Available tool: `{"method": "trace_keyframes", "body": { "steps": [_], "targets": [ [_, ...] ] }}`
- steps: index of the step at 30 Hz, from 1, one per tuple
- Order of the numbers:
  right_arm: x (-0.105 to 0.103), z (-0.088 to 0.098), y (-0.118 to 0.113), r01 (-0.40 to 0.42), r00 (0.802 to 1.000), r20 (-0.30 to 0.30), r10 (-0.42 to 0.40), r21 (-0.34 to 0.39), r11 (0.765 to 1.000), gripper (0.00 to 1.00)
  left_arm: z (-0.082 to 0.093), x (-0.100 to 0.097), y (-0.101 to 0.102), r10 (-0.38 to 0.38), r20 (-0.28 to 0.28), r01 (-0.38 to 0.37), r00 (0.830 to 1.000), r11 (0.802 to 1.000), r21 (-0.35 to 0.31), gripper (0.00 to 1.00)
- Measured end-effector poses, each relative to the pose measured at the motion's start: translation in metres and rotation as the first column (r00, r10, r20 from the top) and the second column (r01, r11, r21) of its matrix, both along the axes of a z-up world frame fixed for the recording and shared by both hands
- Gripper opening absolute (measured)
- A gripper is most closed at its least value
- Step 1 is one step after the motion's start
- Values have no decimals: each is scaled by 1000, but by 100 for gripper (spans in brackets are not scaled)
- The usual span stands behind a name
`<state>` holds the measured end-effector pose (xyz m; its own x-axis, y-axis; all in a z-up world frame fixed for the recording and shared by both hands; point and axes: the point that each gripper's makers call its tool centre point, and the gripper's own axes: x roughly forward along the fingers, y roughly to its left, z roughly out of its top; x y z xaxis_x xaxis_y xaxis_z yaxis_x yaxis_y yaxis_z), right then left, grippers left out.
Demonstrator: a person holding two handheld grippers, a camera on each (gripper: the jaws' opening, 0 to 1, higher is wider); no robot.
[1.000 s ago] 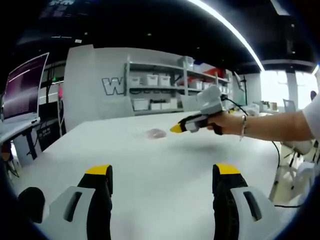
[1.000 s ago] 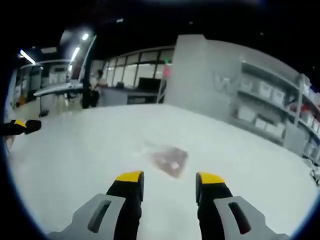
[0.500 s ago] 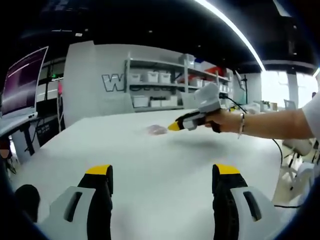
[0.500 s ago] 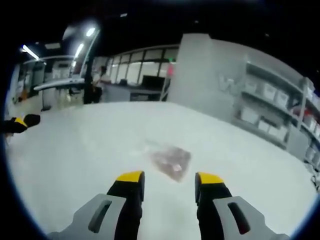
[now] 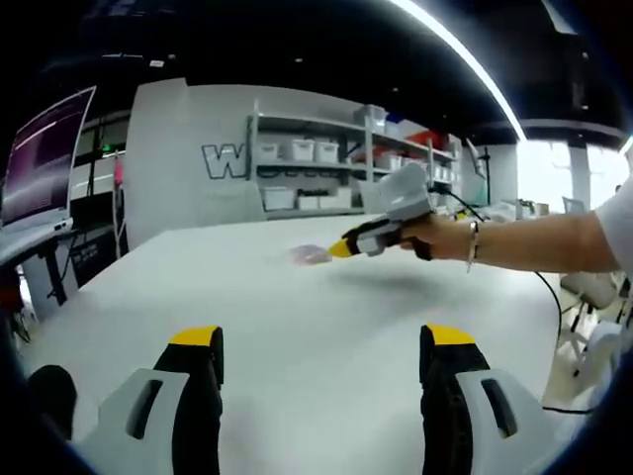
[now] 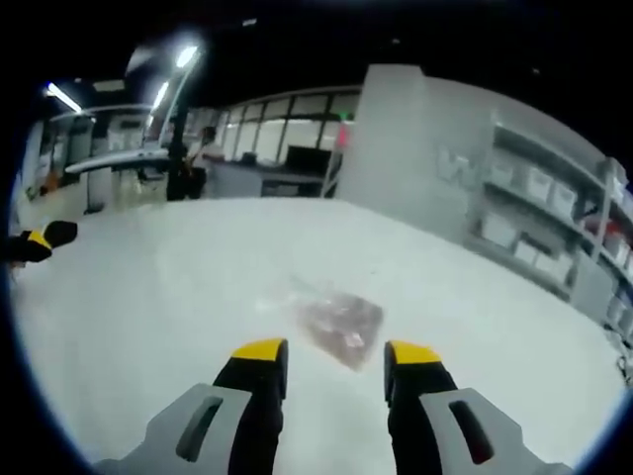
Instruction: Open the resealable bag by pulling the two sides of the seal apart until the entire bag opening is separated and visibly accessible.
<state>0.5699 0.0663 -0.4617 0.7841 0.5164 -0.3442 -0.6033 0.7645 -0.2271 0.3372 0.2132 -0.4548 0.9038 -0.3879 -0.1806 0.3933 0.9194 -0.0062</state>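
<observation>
Approach step: my right tongs [image 6: 322, 353] hover released just short of the bag [image 6: 339, 322]; left tongs [image 5: 322, 346] released, far back. Next, pinch one seal side.

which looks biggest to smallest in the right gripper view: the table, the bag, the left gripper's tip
1. white table, by far the largest.
2. resealable bag, a small patch lying just beyond the right gripper.
3. left gripper tip, smallest, though it is farther off at the view's edge, so its true size is unsure.

We see bare white surface [image 6: 148, 297] all round bag [image 6: 339, 323]; approach open from every side; shelves [image 5: 316, 178] stand well beyond far edge.
</observation>
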Motion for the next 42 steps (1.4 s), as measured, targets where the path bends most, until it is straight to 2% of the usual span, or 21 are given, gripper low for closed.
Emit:
{"method": "trace_keyframes", "body": {
  "steps": [13,34,42],
  "targets": [
    [2,-4,10,-26,1000,1,26,-25,999,36,2,2,0,-3,2,2,1000,1000,3,80],
    [16,-6,22,-49,999,4,49,-45,998,35,3,4,1,2,5,-2,1000,1000,10,80],
    [16,-11,21,-49,999,-1,49,-56,997,34,3,5,1,1,2,-1,1000,1000,12,80]
  ]
}}
